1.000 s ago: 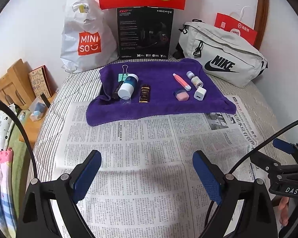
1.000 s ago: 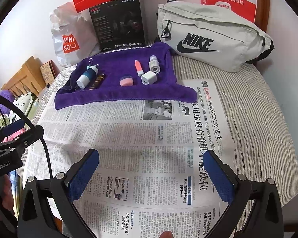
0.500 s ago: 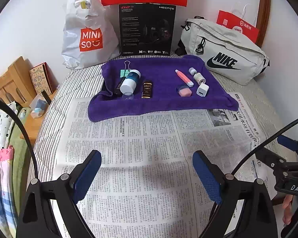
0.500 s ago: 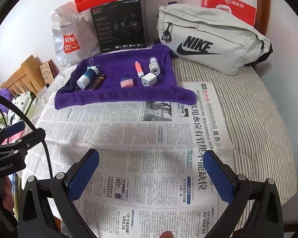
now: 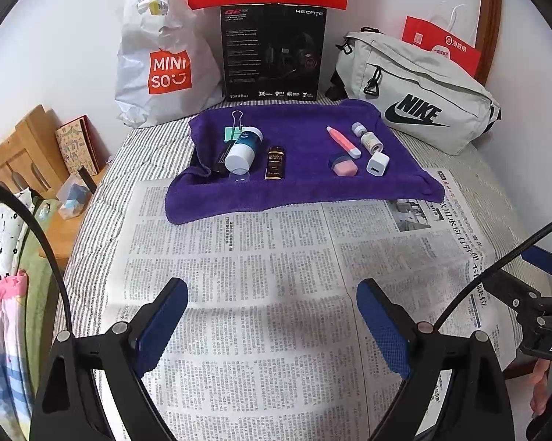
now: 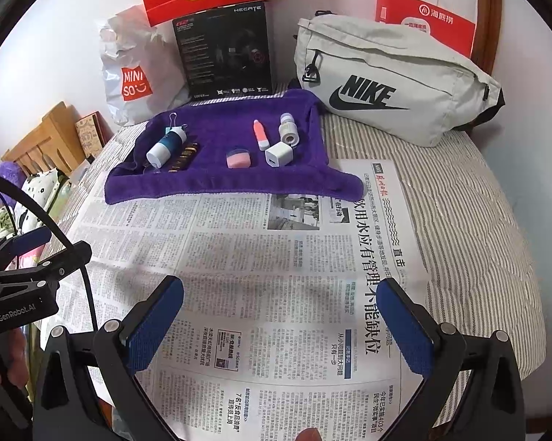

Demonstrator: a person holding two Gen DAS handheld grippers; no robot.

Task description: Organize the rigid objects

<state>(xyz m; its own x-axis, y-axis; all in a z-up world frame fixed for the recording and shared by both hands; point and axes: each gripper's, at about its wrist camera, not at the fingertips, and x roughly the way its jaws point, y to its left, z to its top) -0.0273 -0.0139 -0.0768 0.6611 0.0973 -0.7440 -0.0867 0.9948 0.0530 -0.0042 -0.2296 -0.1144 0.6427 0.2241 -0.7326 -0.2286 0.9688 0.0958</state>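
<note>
Nearest in each wrist view are the grippers themselves. The left gripper (image 5: 272, 316) hangs over a spread sheet of printed newspaper (image 5: 276, 279) with its blue-padded fingers (image 5: 161, 325) set wide apart and nothing between them. The right gripper (image 6: 281, 316) hovers over the same newspaper, jaws likewise spread and empty; its black frame shows at the right edge of the left wrist view.

Beyond the newspaper, well ahead of both grippers, lies a rumpled purple cloth towel (image 5: 298, 187) whose near edge overlaps the paper. The rigid objects rest on it in two loose groups. On the left: a white-capped, dark teal cylindrical bottle (image 5: 242, 149) lying on its side, a small dark brown bottle with a gold label (image 5: 275, 162) just beside it, and a mint-green binder clip with wire handles (image 5: 234, 128) behind the teal bottle. On the right: a pink block eraser (image 5: 344, 167), a white cube-shaped charger plug (image 5: 378, 163), a pink and white tube (image 5: 342, 141), and a small white bottle (image 5: 367, 139).

Farthest back, against the wall, stand a white Miniso plastic bag (image 5: 161, 62), a black Hecate product box (image 5: 274, 51) and a grey Nike waist bag (image 5: 415, 99).
</note>
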